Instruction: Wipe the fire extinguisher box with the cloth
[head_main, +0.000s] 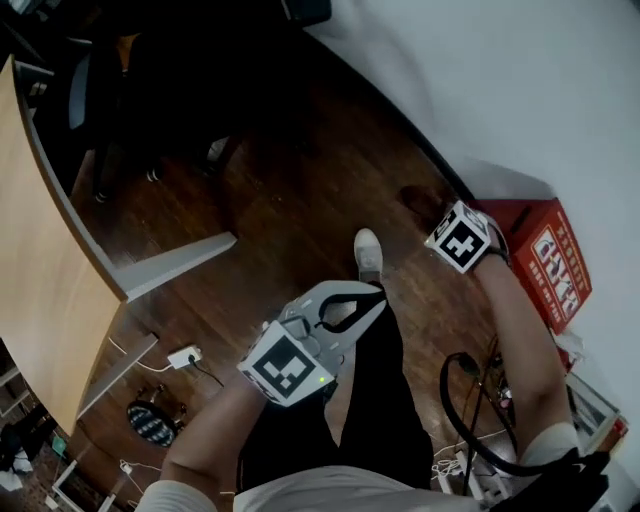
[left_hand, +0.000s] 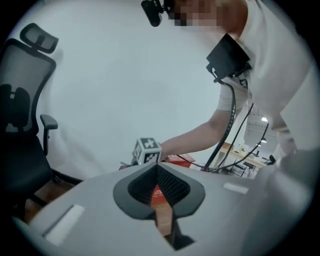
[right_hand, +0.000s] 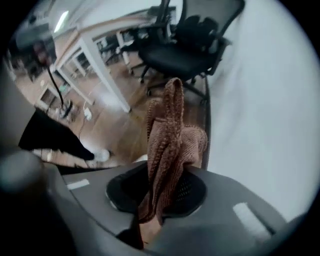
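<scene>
While in right gripper (right_hand: 148, 220), one cloth (right_hand: 170, 145) (brown).

- Dark wooden floor (head_main: 300, 180) meets a white wall (head_main: 520, 90).
- Red fire extinguisher box (head_main: 548, 262) stands on it, against the wall.
- White shoe (head_main: 368, 252) and white plug (head_main: 183, 356) rest on the boards.

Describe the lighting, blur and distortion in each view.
Head view: dim and underexposed, the floor near black at top left, the wall alone bright, the fire extinguisher box dull red. Left gripper view: fisheye bend with dark corners, pale flat wall, the left gripper close and soft. Right gripper view: same fisheye, the cloth sharp, the desks behind blurred.
</scene>
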